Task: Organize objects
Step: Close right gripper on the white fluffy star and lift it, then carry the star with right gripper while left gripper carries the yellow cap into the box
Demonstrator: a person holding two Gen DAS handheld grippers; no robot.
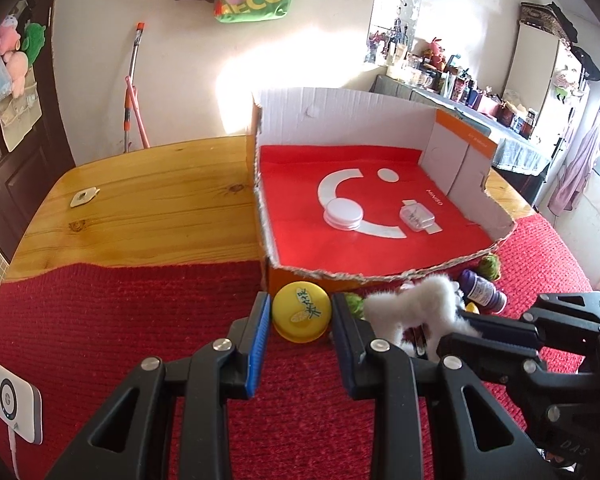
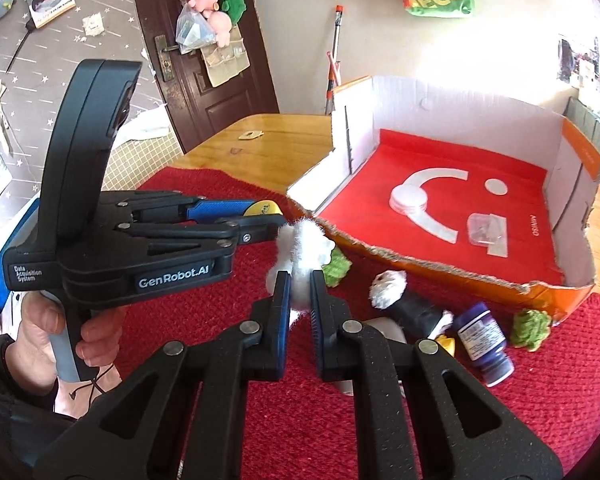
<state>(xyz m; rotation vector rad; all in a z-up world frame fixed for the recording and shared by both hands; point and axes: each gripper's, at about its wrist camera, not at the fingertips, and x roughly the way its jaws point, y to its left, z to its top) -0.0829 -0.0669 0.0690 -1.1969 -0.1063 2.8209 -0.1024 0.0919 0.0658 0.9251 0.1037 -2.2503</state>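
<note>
A cut-down cardboard box (image 1: 456,148) (image 2: 440,264) with a red smiley liner holds a white lid (image 1: 343,213) (image 2: 409,198) and a clear plastic case (image 1: 416,216) (image 2: 487,229). My left gripper (image 1: 300,308) (image 2: 268,214) is open around a yellow round lid (image 1: 302,316) on the red cloth by the box front. My right gripper (image 2: 300,280) (image 1: 460,320) is shut on a white fluffy toy (image 2: 304,252) (image 1: 412,308), held above the cloth. A purple bottle (image 2: 484,340) (image 1: 482,290), green knitted pieces (image 2: 531,326) and a black-and-white plush (image 2: 412,304) lie in front of the box.
A red knitted cloth (image 1: 120,320) covers the near part of the wooden table (image 1: 148,200). A white device with a cable (image 1: 16,408) lies at the left edge. A small white tag (image 1: 82,198) lies on the wood. A cluttered counter (image 1: 480,100) stands behind.
</note>
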